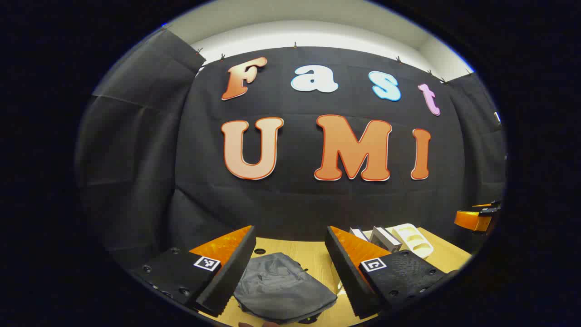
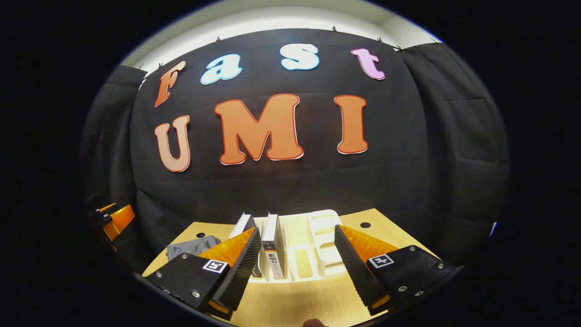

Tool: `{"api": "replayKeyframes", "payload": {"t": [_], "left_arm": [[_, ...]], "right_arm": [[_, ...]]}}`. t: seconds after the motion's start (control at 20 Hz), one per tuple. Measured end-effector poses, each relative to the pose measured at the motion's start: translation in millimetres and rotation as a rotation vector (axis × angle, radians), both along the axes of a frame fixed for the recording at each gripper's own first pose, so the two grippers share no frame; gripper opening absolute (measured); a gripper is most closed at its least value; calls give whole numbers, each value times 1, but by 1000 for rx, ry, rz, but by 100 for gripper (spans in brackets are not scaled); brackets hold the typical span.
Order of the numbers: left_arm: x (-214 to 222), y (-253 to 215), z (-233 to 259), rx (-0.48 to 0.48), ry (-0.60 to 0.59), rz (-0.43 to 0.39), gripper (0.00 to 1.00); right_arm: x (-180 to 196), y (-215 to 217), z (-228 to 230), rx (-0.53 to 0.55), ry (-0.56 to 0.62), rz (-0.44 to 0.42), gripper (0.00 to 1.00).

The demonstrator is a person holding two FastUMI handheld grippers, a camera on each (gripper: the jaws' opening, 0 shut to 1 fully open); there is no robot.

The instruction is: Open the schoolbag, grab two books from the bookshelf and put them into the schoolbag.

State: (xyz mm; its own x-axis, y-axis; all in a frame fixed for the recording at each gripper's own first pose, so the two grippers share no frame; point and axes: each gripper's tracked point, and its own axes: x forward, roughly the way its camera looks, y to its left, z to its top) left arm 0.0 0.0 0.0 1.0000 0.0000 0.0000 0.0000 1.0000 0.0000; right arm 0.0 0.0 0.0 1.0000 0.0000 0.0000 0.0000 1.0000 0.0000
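Wooden table (image 2: 290, 299), crumpled grey fabric schoolbag (image 1: 281, 286), white slotted bookshelf (image 2: 317, 245)

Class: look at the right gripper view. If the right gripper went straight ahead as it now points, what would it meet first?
Probably the upright white book standing in the cream plastic bookshelf rack on the wooden table. Depth is unclear; the open right gripper points there.

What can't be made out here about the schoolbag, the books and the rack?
- Schoolbag, left gripper view: near end cut off by the picture's lower edge, sides hidden behind the left gripper fingers; zip state unclear.
- Schoolbag, right gripper view: a grey corner shows, the rest behind the right gripper.
- Books: left one partly behind a finger; cover print too small.
- White rack: right side hidden by the other finger.
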Motion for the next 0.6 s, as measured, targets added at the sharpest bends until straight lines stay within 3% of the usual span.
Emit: {"api": "replayKeyframes", "payload": {"t": [0.25, 0.35, 0.6], "left_arm": [[-6, -3, 1, -29, -3, -37, 96], [-13, -2, 2, -34, 3, -18, 96], [-35, 9, 18, -10, -30, 26, 96]], "right_arm": [[-24, -6, 14, -22, -51, -39, 96], [-24, -11, 16, -47, -49, -35, 100], [-20, -18, 31, -53, -65, -6, 97]]}}
